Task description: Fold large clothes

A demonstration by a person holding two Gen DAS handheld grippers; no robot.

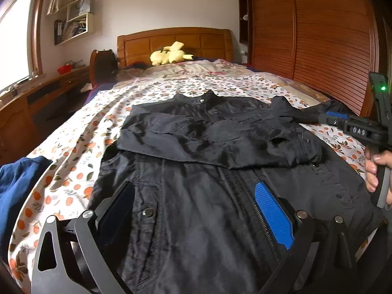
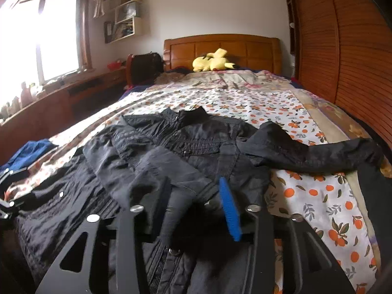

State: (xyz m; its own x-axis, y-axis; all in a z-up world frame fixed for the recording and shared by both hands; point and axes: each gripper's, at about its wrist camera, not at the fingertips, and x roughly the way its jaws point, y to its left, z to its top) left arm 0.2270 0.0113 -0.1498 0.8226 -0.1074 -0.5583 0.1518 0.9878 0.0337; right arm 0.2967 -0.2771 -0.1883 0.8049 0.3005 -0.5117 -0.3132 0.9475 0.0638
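A black jacket (image 1: 220, 147) lies spread on the bed (image 1: 73, 171), front up with its zipper showing. Its collar points toward the wooden headboard (image 1: 176, 41) and its hem lies at the near end, so its long axis runs along the length of the bed. One sleeve (image 1: 196, 137) is folded across the chest. The other sleeve (image 2: 318, 154) stretches out sideways toward the wooden wardrobe (image 2: 355, 49).

The left hand-held gripper (image 1: 196, 210) hovers over the lower part of the jacket, jaws spread wide with nothing between them. The right hand-held gripper (image 2: 196, 203) stands partly spread above the cuff end of the folded sleeve. Dark cloth lies between its fingers, but the pads do not press on it.

The left wrist view alone shows the right hand-held gripper from outside, at the right edge with a green light, held by a hand (image 1: 377, 171). The right wrist view alone shows the outstretched sleeve in full, and the bright window (image 2: 49, 36) over a long counter (image 2: 61, 103).

A blue garment (image 1: 17, 183) lies at the bed's left edge, well apart from the collar. A yellow plush toy (image 1: 169, 54) rests by the headboard.
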